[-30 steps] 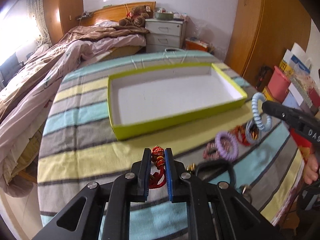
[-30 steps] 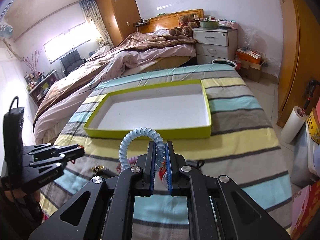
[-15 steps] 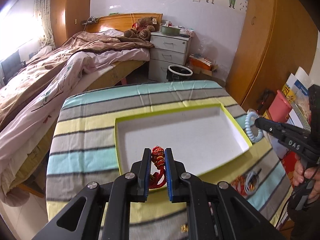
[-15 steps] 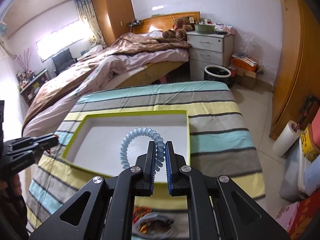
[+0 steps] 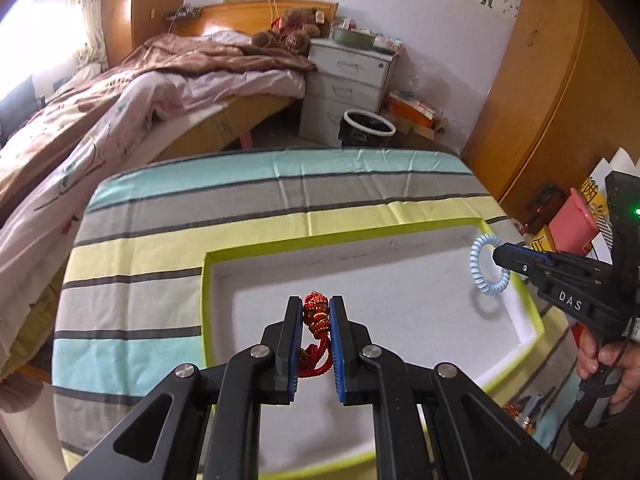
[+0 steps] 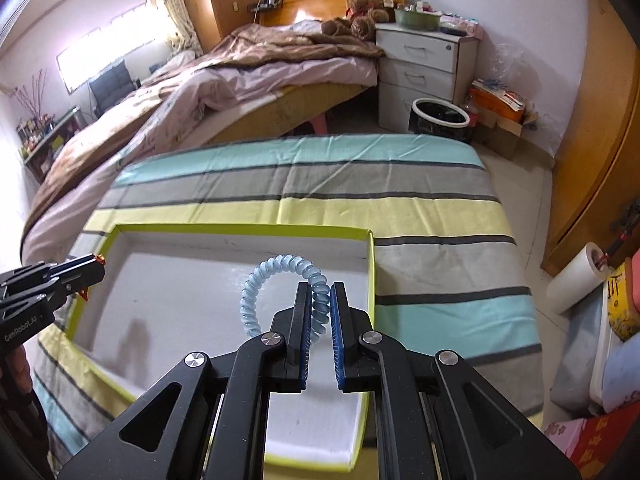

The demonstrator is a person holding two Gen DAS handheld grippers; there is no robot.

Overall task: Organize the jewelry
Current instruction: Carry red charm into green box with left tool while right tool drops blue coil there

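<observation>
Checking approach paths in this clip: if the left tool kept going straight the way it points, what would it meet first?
Probably the white floor of the shallow lime-green cardboard tray, just ahead of the red braided cord bracelet clamped in the left tool. Nothing lies in between, though depth is uncertain.

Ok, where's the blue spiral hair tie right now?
The blue spiral hair tie is pinched in the right gripper, held above the right end of the green-rimmed tray; the left wrist view shows it at right, off the tray floor.
</observation>
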